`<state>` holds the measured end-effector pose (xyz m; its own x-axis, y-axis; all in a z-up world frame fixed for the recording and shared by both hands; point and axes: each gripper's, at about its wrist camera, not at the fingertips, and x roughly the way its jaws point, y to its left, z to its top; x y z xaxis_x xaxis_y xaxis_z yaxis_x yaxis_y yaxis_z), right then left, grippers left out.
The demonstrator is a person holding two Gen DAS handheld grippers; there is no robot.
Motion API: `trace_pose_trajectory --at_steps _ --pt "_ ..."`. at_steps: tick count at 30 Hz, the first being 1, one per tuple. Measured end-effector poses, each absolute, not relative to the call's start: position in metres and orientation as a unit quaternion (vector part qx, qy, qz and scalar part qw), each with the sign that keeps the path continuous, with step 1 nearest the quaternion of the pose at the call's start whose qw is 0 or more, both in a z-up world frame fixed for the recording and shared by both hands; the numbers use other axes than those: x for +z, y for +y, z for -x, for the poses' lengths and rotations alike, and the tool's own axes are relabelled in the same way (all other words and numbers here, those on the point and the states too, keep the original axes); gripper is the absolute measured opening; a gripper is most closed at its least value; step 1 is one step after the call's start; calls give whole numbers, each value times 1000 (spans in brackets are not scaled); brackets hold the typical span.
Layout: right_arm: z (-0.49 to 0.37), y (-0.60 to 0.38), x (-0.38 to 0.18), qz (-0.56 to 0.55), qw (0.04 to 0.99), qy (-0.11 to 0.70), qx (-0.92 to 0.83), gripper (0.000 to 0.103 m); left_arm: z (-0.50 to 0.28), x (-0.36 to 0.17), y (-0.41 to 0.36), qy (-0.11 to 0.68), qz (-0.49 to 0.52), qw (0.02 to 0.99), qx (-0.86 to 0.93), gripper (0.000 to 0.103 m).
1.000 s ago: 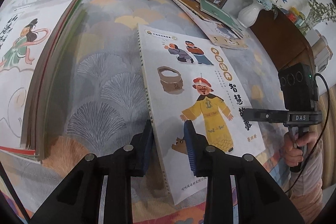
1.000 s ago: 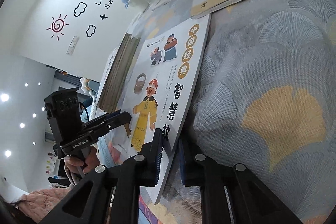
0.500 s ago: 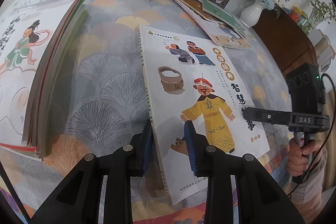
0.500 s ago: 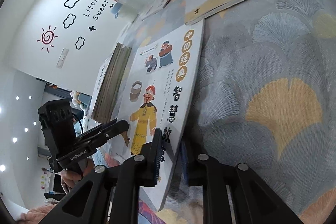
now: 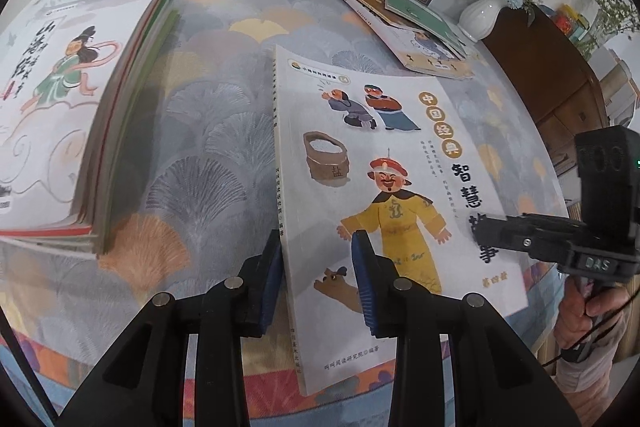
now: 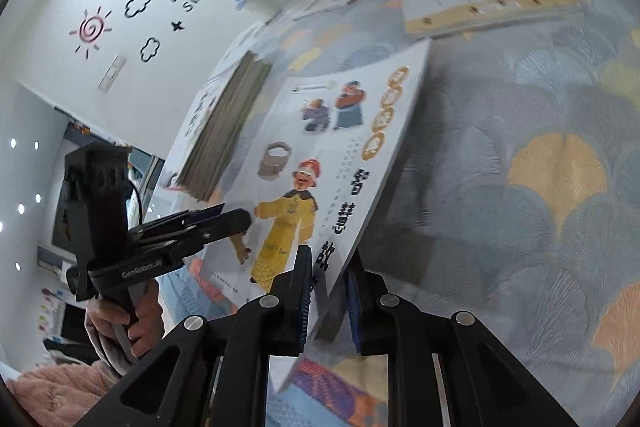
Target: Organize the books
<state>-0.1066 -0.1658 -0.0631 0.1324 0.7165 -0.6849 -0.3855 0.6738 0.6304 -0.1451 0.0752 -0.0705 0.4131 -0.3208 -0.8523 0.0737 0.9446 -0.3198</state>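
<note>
Left wrist view: picture book (image 5: 372,163) raised off tabletop (image 5: 224,131), long axis running away toward far books. Left hand-held gripper (image 5: 316,279) clamped on near spine edge, right hand-held gripper (image 6: 326,291) pinching opposite edge. Finished stack (image 5: 120,115) leftward, nearer left hand.

A white wall (image 6: 60,67) bearing black cloud outlines, a pink sun and "Life is Sweet" lettering rises beyond the table's grey-and-yellow ginkgo-leaf patterned cloth (image 6: 520,187), while a dark brown wooden cabinet (image 5: 548,75) stands beside that cloth.
</note>
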Motion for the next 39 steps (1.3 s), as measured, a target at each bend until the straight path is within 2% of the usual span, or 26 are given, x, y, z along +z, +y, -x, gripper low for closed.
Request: trace_pose_trajectory --at_steps 39 --pt "107 -81 32 -64 787 450 418 17 151 12 138 433 88 894 -75 32"
